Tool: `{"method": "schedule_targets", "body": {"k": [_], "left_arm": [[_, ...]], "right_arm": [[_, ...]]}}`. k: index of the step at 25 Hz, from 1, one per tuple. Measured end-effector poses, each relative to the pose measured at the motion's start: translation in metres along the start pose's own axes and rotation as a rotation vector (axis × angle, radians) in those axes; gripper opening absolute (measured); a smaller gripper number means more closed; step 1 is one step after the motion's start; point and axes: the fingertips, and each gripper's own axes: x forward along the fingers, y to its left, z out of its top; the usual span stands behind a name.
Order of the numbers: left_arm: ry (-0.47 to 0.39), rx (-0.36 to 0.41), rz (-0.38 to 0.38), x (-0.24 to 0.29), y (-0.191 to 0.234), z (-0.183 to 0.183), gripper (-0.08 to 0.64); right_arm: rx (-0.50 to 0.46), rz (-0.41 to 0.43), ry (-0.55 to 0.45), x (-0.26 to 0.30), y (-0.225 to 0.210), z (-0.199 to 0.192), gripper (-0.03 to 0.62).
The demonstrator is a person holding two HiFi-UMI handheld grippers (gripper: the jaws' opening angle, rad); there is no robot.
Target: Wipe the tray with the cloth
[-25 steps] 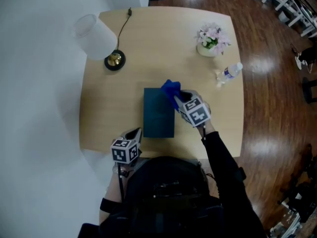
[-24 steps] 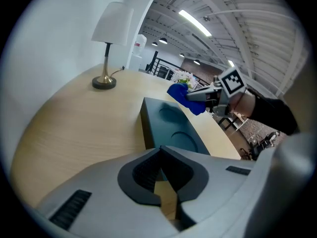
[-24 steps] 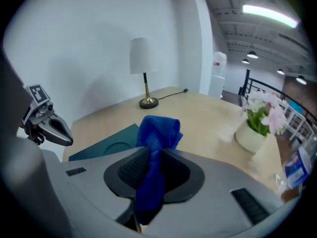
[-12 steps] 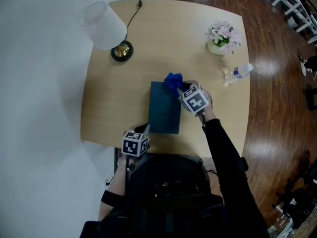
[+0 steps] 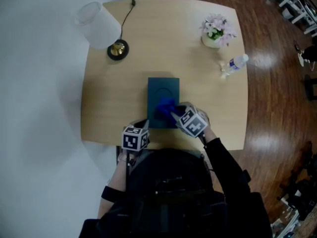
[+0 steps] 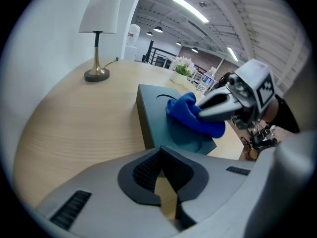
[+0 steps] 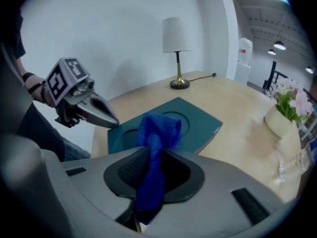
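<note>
- Between the jaws of our right tongs sits the blue cloth. The jaws are closed on its lower end, and the rest bunches up past their tips.
- Seen from the head view, that bunched cloth lies over the near half of the dark teal tray, towards its middle. The right tongs reach in from the tray's near right side.
- Our left tongs have their jaws drawn together with nothing between them.
- The left tongs' tips point at the tray's near left corner, just beside its edge. We cannot tell whether they touch it.
- The two tongs are close to each other, with the cloth just beyond the left tongs' tips.
- The tray lies flat on the pale wooden surface, near its front edge and roughly central.
- Farther back, a lamp with a white shade stands at the left corner. A pot of pink flowers stands at the right, and a clear bottle lies near it.
</note>
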Motion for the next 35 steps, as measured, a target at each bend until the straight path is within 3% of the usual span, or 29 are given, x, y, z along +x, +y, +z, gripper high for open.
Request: {"method": "schedule_targets", "body": {"k": [4, 7, 10, 14, 20, 23, 27, 35], "left_arm": [[-0.011, -0.034, -0.017, 0.0, 0.0, -0.002, 0.005], [-0.019, -0.029, -0.016, 0.0, -0.001, -0.002, 0.006], [-0.025, -0.031, -0.028, 0.003, -0.003, -0.003, 0.006], [-0.026, -0.025, -0.024, 0.001, -0.003, -0.003, 0.006], [-0.019, -0.016, -0.012, 0.002, -0.004, -0.002, 0.006], [-0.012, -0.007, -0.006, 0.001, -0.007, -0.003, 0.006], [-0.013, 0.007, 0.005, 0.001, -0.004, -0.002, 0.008], [-0.028, -0.027, -0.016, -0.003, -0.004, -0.003, 0.008]], "right_arm": [[-0.008, 0.091, 0.029, -0.002, 0.055, -0.023, 0.081], [0.015, 0.129, 0.012, 0.0, 0.066, -0.023, 0.081], [0.029, 0.109, -0.05, -0.001, 0.043, 0.006, 0.081], [-0.019, 0.013, -0.125, 0.006, -0.018, 0.076, 0.081], [-0.102, -0.042, -0.07, 0.042, -0.077, 0.137, 0.081], [-0.14, -0.041, -0.009, 0.061, -0.078, 0.133, 0.081], [-0.102, -0.034, -0.005, 0.068, -0.077, 0.124, 0.081], [-0.159, 0.057, -0.001, 0.062, -0.019, 0.104, 0.083]]}}
